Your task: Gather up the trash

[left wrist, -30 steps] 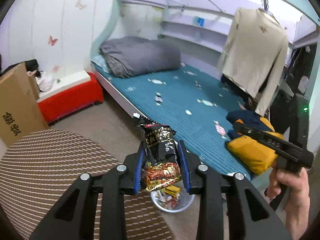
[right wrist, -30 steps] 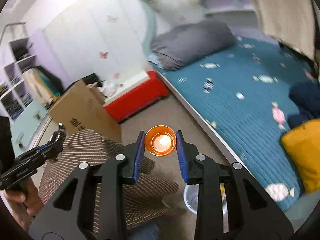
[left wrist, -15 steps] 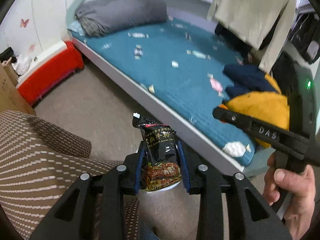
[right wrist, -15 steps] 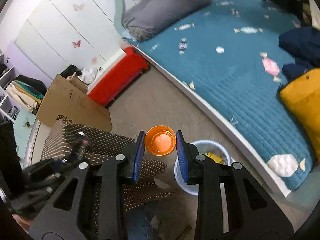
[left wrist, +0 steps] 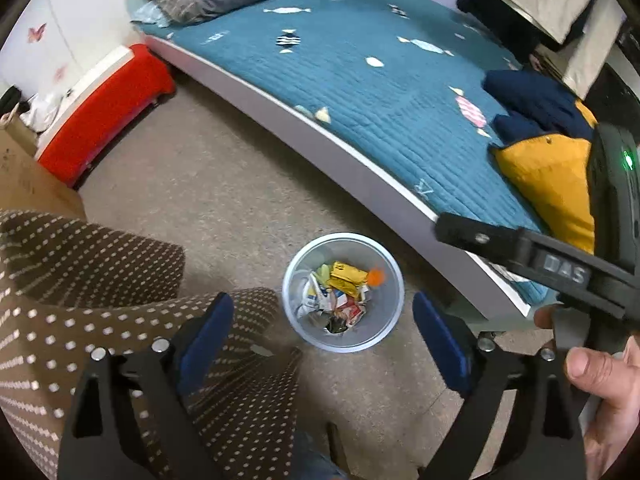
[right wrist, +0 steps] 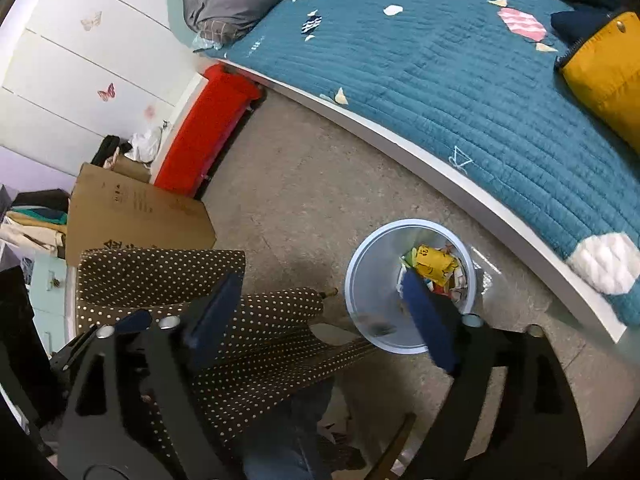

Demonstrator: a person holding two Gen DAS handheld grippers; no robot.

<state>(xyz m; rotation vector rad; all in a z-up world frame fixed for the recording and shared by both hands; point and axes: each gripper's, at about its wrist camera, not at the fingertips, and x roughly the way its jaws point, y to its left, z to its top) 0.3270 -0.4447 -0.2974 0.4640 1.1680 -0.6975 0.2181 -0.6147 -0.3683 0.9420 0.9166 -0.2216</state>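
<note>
Left wrist view, pale bin [left wrist: 343,342] of crumpled wrappers [left wrist: 340,292], both jaws opening, empty.

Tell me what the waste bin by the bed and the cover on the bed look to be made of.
Waste bin: probably thin plastic, pale blue and semi-translucent, with a smooth, slightly glossy wall and rolled rim.
Bed cover: quilted fabric, matte teal, judging by its parallel stitched ribs and the candy shapes on it; printed or sewn on, I cannot tell.

Both wrist views look steeply down from above; shared: waste bin [left wrist: 342,292] [right wrist: 412,286], floor [left wrist: 224,184] [right wrist: 304,200], bed edge [left wrist: 320,124] [right wrist: 420,160].
</note>
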